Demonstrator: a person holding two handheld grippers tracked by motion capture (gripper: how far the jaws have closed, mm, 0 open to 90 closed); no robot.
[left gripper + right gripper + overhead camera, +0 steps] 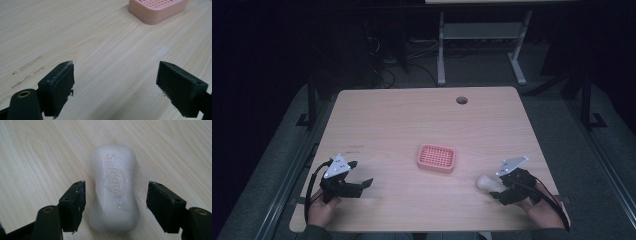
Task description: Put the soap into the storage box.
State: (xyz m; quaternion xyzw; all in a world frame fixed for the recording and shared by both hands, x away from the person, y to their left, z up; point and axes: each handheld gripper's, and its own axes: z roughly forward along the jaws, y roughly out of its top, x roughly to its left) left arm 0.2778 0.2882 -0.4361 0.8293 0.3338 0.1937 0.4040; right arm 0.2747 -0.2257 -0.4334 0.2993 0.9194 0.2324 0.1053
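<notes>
White soap lies near the bench's right edge, between the right tongs' spread pads, untouched. It looks hard, smooth, likely slippery and light; its narrower waist suits a pinch. Left tongs gape empty, near the pink dish.

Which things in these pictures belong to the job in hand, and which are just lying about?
Job in hand: bar of soap, lying between the open right gripper jaws; pink soap dish.

Lying about: left gripper, open over bare table; cable hole.
</notes>
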